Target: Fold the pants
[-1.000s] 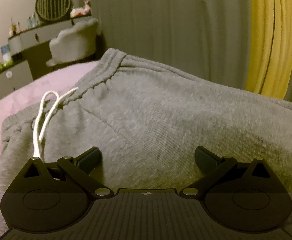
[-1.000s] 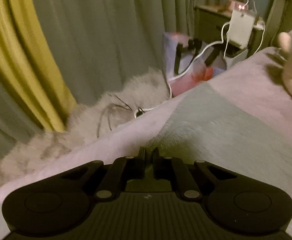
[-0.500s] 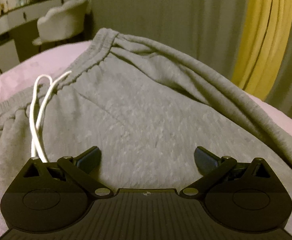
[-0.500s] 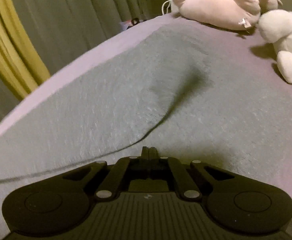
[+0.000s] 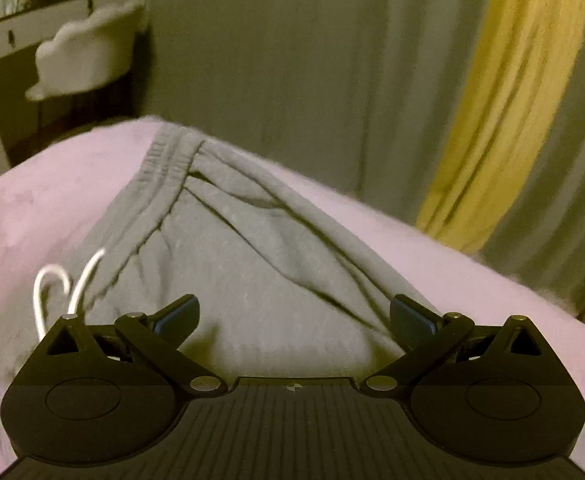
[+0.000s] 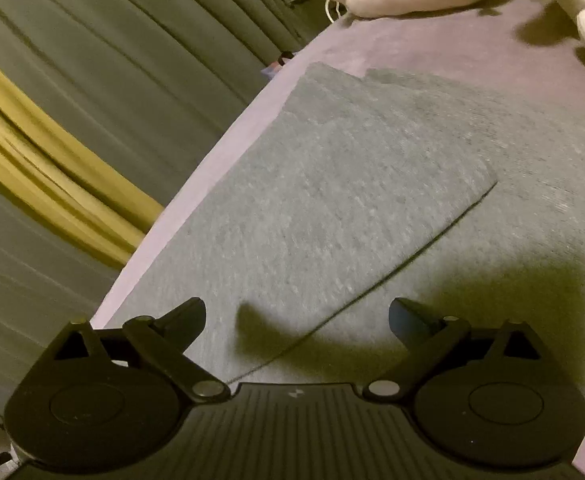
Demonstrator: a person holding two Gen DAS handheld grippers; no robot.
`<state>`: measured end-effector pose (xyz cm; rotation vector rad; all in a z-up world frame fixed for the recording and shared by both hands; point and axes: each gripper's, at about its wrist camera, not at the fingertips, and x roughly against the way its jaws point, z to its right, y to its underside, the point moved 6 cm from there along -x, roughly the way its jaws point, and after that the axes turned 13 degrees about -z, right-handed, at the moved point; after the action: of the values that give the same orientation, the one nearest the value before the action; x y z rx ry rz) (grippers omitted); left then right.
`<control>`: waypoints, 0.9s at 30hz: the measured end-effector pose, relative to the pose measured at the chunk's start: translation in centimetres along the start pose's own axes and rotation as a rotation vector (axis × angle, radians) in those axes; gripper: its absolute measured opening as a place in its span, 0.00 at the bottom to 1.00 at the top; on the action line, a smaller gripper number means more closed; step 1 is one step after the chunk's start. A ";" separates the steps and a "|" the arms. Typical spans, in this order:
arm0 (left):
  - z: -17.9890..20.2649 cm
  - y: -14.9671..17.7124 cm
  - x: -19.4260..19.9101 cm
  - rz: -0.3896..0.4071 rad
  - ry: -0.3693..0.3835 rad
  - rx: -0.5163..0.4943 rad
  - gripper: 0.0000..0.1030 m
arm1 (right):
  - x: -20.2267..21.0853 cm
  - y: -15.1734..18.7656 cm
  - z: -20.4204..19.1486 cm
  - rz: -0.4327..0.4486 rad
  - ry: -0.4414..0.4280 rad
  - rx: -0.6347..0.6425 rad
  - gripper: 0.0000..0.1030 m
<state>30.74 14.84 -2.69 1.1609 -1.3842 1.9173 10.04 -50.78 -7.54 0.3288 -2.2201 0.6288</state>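
The bed (image 5: 32, 200) carries one pair of grey pants (image 5: 252, 264), lying flat, one leg laid over the other (its edge (image 6: 372, 292) shows as a dark line). I hold two grippers: my left gripper (image 5: 294, 316) spread wide near the waistband (image 5: 164, 160), my right gripper (image 6: 297, 314) spread too, holding nothing. I think smoothing wrinkles first helps. One white drawstring (image 5: 72, 284).

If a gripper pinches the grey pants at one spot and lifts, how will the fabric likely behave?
The grey pants will probably drape and sag: creases already run below the waistband. The thick, fleecy knit looks grippy rather than slippery. The loose white drawstring may dangle.
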 end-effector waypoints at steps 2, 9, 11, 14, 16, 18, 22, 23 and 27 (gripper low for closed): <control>0.0 -2.4 -1.8 -0.046 0.000 0.021 1.00 | 0.1 -0.3 0.6 0.005 -0.014 -0.029 0.95; 0.3 -6.1 -7.8 -0.236 -0.008 0.071 1.00 | 0.2 -1.7 1.9 0.043 -0.019 -0.150 0.74; 0.4 -6.0 -8.9 -0.258 -0.012 0.061 0.97 | 0.3 -2.2 3.1 0.053 -0.035 -0.201 0.54; 0.5 -6.2 -9.8 -0.268 -0.004 0.051 0.89 | 0.1 -2.9 4.2 0.057 -0.042 -0.252 0.29; 0.3 -6.4 -9.6 -0.253 -0.007 0.051 0.72 | 0.1 -3.1 4.7 0.066 -0.066 -0.282 0.14; 0.0 -6.7 -9.4 -0.235 0.011 0.047 0.51 | -0.1 -3.1 5.0 0.063 -0.111 -0.321 0.08; -1.1 -6.3 -8.2 -0.272 0.061 0.074 0.16 | -0.3 -3.3 4.6 0.061 -0.089 -0.309 0.11; -1.4 -6.3 -7.8 -0.275 0.081 0.093 0.15 | 0.3 -2.4 4.3 0.052 -0.084 -0.305 0.17; -2.9 -5.8 -5.5 -0.266 0.147 0.138 0.12 | -0.2 -3.1 3.5 0.031 -0.121 -0.302 0.36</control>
<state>37.14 20.03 -4.82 1.1755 -0.9809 1.8860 9.24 -55.29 -8.63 0.1812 -2.3975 0.2876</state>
